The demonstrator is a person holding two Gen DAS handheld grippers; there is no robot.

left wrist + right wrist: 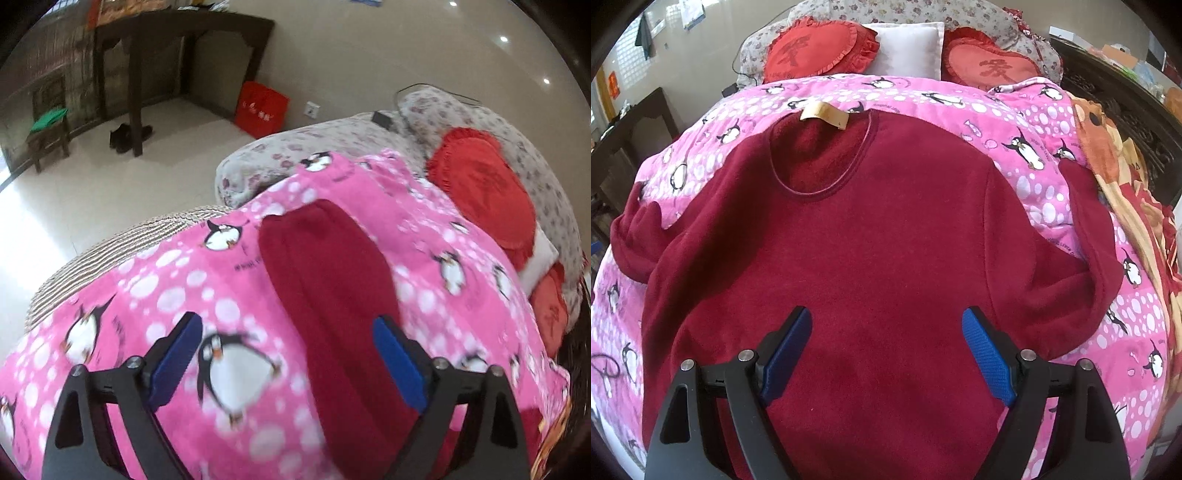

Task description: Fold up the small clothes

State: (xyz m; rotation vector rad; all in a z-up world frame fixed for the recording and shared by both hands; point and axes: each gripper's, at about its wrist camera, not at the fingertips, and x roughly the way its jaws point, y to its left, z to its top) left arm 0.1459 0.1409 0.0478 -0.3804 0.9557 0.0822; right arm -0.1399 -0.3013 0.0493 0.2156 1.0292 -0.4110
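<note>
Clearly, the dark red sweater (871,236) is laid flat, front up, on the pink penguin blanket (1027,122), and every place below is given relative to that sweater. Its long axis runs from the hem, nearest the right gripper (886,325), up to the round neckline with the tan label (823,114), which points toward the heart-shaped red cushions (816,48) beyond it. One sleeve is spread out to each side of the body.

The right gripper is held over the lower middle of the sweater's body, fingers apart, with nothing between the pads; no cloth is pinched.

In the left wrist view the left gripper (288,332) is seen over the sweater's left sleeve (332,295), which stretches away from the tool as a long band, its cuff at the far end. The fingers are spread wide; the sleeve lies under the right-hand pad and is not clamped. That picture is blurred.

The left gripper is judged the nearer tool for that sleeve, which would probably be folded inward across the body. The sleeve's length lies roughly along the gripper's pointing line, so a grasp across its width seems called for.
</note>
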